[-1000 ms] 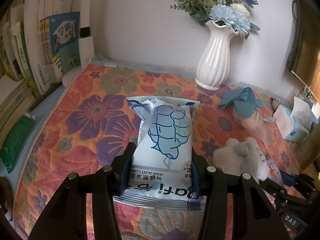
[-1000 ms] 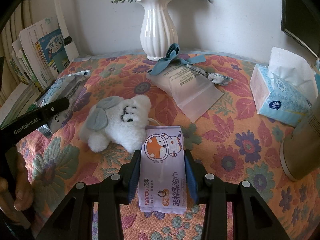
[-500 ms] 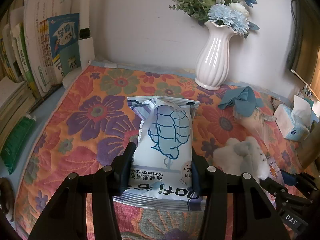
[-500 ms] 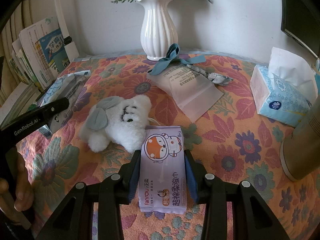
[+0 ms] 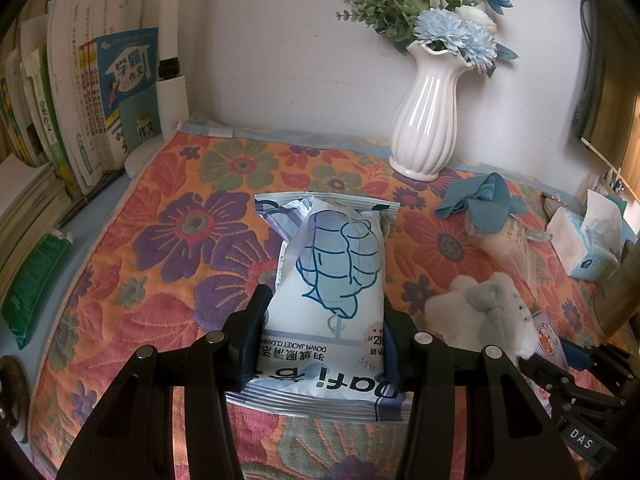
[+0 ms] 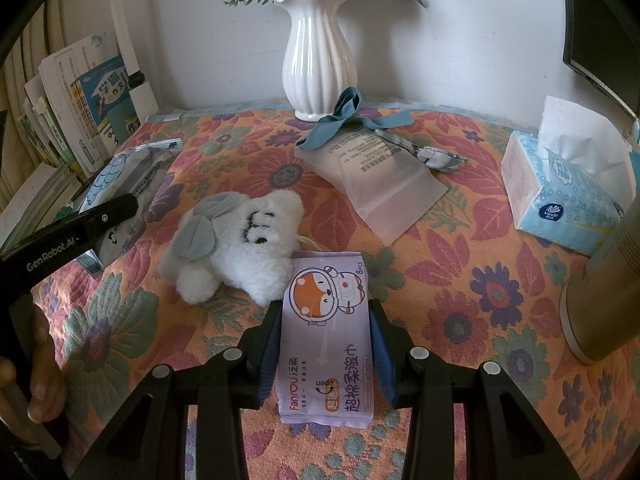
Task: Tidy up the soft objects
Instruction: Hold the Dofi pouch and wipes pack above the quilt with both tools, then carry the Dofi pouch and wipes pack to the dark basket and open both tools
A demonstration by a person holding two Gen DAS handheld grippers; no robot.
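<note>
My left gripper [image 5: 324,300] is shut on a pale blue down-jacket wipes pack [image 5: 334,280], with another flat pack under it on the floral cloth [image 5: 192,224]. My right gripper [image 6: 325,312] is shut on a lilac wet-wipes pack with a fox picture [image 6: 326,328]. A white fluffy plush with grey ears [image 6: 236,236] lies just left of the lilac pack and touches it; it also shows in the left wrist view [image 5: 484,312]. A frosted plastic pouch [image 6: 376,176] and a blue cloth [image 6: 340,120] lie behind.
A white vase with blue flowers [image 5: 428,120] stands at the back wall. Books [image 5: 80,108] line the left side, with a green pack [image 5: 32,284] beside them. A tissue box [image 6: 568,192] and a metal cylinder [image 6: 608,292] stand at the right.
The left wrist view has shifted slightly, with the blue pack still held. The right gripper and lilac pack have not moved.
</note>
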